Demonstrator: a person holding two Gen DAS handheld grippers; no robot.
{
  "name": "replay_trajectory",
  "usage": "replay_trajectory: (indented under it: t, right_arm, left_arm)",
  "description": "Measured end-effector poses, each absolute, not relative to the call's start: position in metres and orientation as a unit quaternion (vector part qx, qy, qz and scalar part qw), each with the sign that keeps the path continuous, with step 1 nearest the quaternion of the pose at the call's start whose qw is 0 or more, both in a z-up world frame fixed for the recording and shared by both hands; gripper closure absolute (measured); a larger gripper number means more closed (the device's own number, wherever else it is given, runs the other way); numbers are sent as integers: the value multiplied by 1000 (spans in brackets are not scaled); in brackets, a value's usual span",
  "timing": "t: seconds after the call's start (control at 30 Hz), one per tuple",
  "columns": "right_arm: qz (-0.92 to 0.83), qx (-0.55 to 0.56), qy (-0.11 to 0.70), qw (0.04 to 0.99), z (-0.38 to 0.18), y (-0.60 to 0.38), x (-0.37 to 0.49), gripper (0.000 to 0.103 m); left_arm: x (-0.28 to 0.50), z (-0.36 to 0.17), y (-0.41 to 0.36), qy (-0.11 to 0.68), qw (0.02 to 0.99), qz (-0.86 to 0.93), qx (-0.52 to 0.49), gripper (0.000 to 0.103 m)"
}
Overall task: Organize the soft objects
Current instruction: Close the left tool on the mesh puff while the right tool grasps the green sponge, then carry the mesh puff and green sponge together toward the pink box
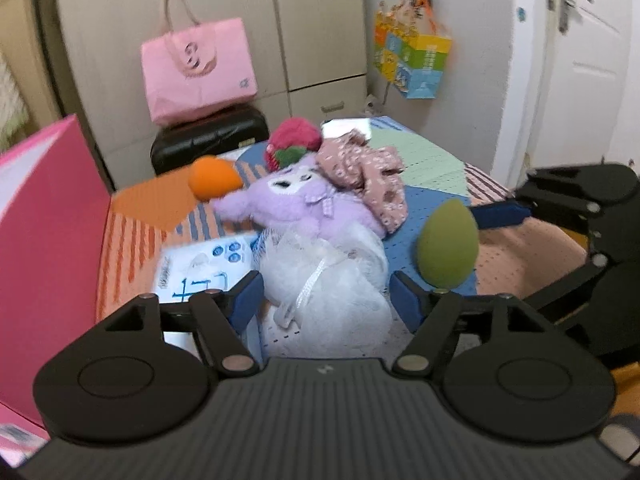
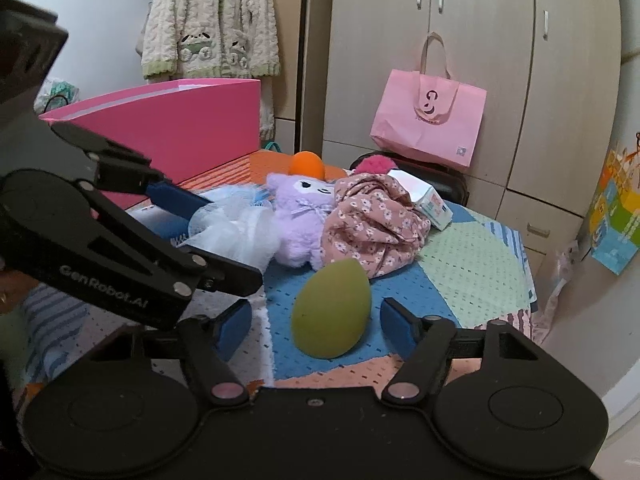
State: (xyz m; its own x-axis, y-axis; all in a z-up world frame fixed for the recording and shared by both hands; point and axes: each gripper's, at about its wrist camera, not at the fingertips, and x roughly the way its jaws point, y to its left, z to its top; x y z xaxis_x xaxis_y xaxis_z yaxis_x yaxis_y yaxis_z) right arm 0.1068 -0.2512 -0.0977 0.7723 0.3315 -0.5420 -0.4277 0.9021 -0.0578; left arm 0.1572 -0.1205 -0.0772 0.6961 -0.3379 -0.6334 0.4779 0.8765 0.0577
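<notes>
Green egg-shaped sponge (image 2: 331,309) stands between my open right claw (image 2: 316,326); my left claw (image 1: 324,300), also open, brackets the white mesh pouf (image 1: 328,280). Picking is at hand, I judge: close gently on each, then carry toward the pink box (image 2: 180,120).

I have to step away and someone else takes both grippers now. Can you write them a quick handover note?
Left gripper: open, jaws either side of the white mesh pouf, not closed on it.
Right gripper: open, jaws flanking the green egg sponge, not gripping.
Still on the patchwork cloth: purple plush, orange sponge, floral pink cloth, red knitted item.
The pink box stands open at the far left; its inside is hidden.
Done: nothing visibly put away. Left: grasp and sort every soft item.
</notes>
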Motion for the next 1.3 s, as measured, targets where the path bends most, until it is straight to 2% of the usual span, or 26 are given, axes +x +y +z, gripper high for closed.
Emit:
replay_trajectory:
  t: [0.03, 0.1, 0.2, 0.27, 0.47, 0.93, 1.3]
  right_arm:
    - [204, -83, 271, 937, -98, -253, 108, 42]
    - [203, -73, 275, 937, -99, -255, 110, 48]
    - [195, -63, 276, 939, -100, -258, 111, 58]
    - [190, -57, 275, 941, -101, -259, 111, 59]
    - [160, -46, 269, 949, -105, -253, 106, 60]
    - [108, 16, 262, 959, -105, -240, 86, 59]
    - [105, -1, 265, 959, -94, -225, 60, 59]
  left_arm:
    - [160, -79, -119, 322, 915, -222, 98, 33]
    - [163, -83, -117, 324, 917, -222, 73, 34]
    - [167, -89, -114, 334, 916, -217, 45, 41]
    - [168, -93, -114, 333, 918, -210, 48, 52]
    - [163, -94, -114, 320, 925, -195, 55, 62]
    - [140, -81, -90, 308, 931, -195, 10, 63]
    - [111, -72, -70, 319, 924, -211, -10, 63]
